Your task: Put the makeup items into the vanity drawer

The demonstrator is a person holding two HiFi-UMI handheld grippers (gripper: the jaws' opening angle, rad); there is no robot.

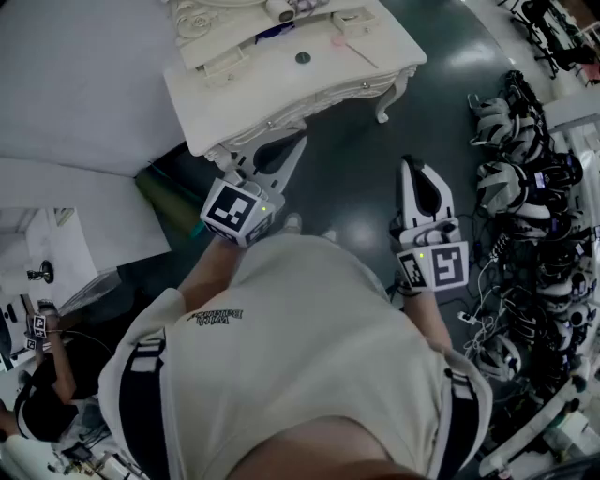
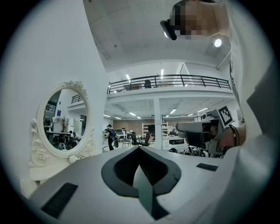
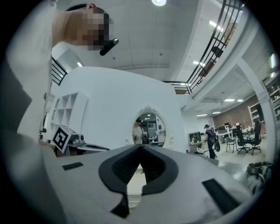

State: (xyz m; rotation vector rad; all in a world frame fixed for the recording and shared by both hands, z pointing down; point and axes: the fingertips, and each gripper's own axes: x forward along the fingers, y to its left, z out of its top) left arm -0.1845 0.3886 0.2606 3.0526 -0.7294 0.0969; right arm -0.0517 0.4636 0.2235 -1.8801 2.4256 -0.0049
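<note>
Second person: a person in a dark top (image 1: pixel 42 389) is sitting at the lower left edge of the head view, well apart from the vanity.
Left gripper: the white two-jaw left gripper (image 1: pixel 298 142), with its black-and-white marker cube, is pointing level toward the table's front edge. Its tips are showing just beside that edge, and contact cannot be told.
Left gripper jaws: in the left gripper view the dark pads are meeting at the tips, so the jaws are clenched with nothing between them.
Oval mirror: an oval mirror in a white carved frame (image 2: pixel 65 118) is standing upright at the back of the table.
Vanity table: a white carved vanity table with curved legs (image 1: pixel 253 89) is standing on the dark floor, ahead of both grippers.
Makeup items: a pale cylindrical container (image 1: pixel 279 10), a small dark round item (image 1: pixel 303 57) and a small pink item (image 1: pixel 339 38) are lying on the tabletop, well apart from both grippers. They are too small to identify further.
Vanity drawer: no view is showing it clearly, so its state cannot be told.
Right gripper: the white two-jaw right gripper (image 1: pixel 413 167) is hovering over the dark floor to the right of the table, clear of it and pointing level.
Right gripper jaws: in the right gripper view the pads are pressing together, clenched on nothing.
Headset heap: a pile of white-and-black headsets with cables (image 1: pixel 516 178) is lying along the right edge.
</note>
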